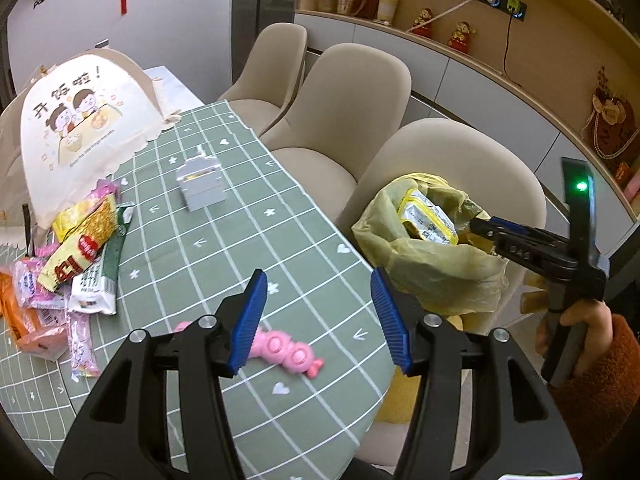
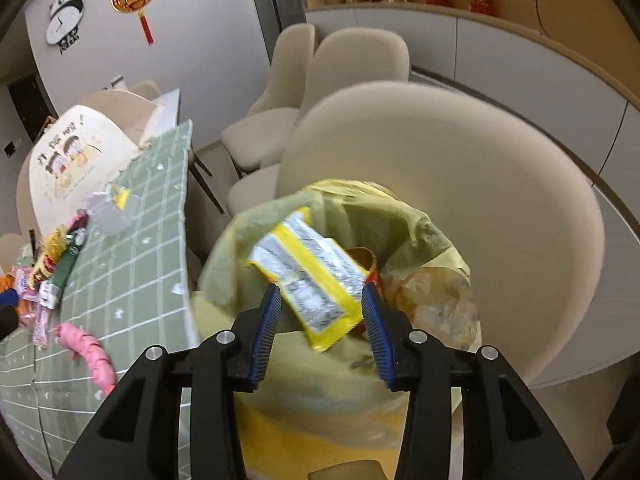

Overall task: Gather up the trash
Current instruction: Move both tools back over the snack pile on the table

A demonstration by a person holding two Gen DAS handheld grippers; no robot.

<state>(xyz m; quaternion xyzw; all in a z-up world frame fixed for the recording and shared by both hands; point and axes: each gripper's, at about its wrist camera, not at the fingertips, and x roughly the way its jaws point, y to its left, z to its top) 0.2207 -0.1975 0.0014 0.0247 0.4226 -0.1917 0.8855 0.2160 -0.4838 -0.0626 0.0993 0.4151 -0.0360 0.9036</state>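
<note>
A yellow trash bag [image 1: 432,268] stands open beside the table's right edge, in front of a beige chair. A yellow and silver wrapper [image 2: 316,276] lies in the bag's mouth [image 2: 400,232]; it also shows in the left wrist view [image 1: 428,220]. My right gripper [image 2: 320,308] is open right over the bag, its jaws either side of the wrapper without gripping it. It shows in the left wrist view [image 1: 480,227] at the bag's rim. My left gripper [image 1: 318,300] is open and empty above the table's near edge. A pile of snack wrappers [image 1: 76,264] lies at the table's left.
A green checked tablecloth [image 1: 224,240] covers the table. A pink toy [image 1: 280,350] lies under my left gripper. A small grey box [image 1: 200,186] stands mid-table. A cream food cover [image 1: 76,128] stands at the back left. Three beige chairs [image 1: 340,92] line the right side.
</note>
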